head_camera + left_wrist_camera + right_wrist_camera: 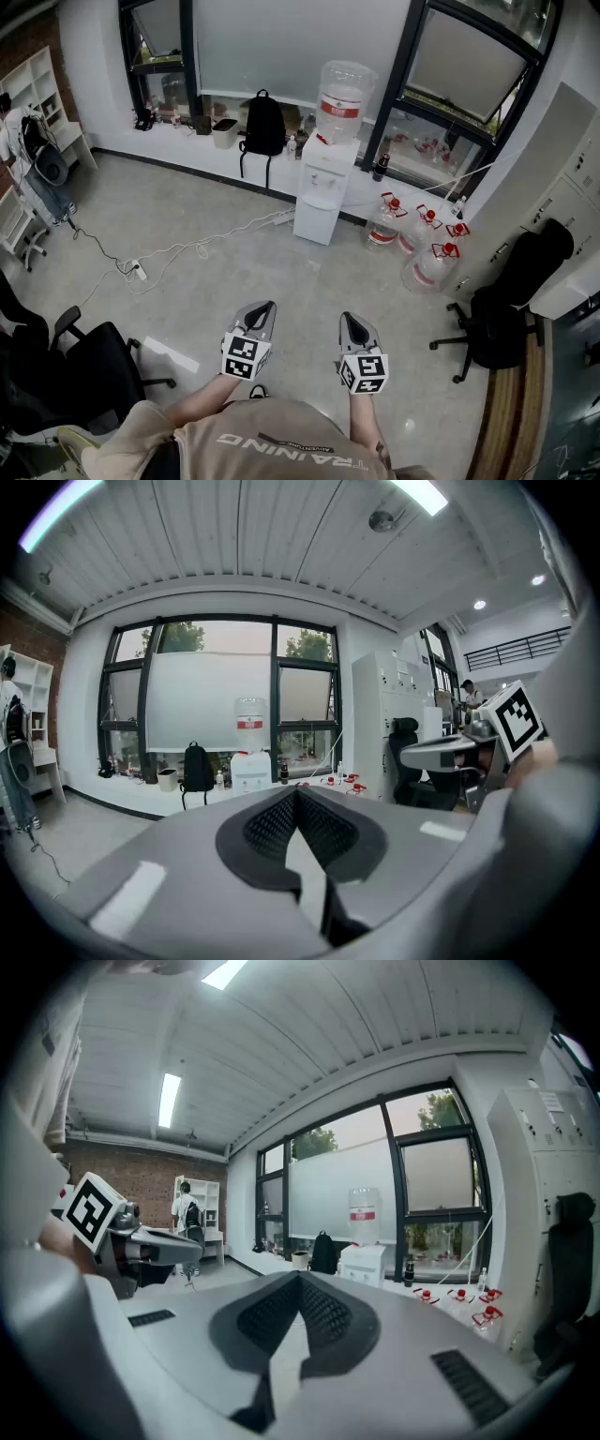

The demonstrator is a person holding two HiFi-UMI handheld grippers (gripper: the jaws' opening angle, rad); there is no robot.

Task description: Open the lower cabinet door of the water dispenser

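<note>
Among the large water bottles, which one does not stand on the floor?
The red-labelled bottle sitting on top of the white water dispenser; the other bottles stand on the floor to its right.

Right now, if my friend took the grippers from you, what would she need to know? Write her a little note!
Left gripper: jaws together, holding nothing.
Right gripper: jaws together, holding nothing.
Both are held side by side in front of the person, aimed toward the water dispenser.
The dispenser stands across the floor by the window, with a bottle on top. Its lower cabinet door looks closed.
Done: nothing yet.
Left: walk over, take hold of the door and swing it open. Mind the white cable on the floor and the spare bottles beside the dispenser.
</note>
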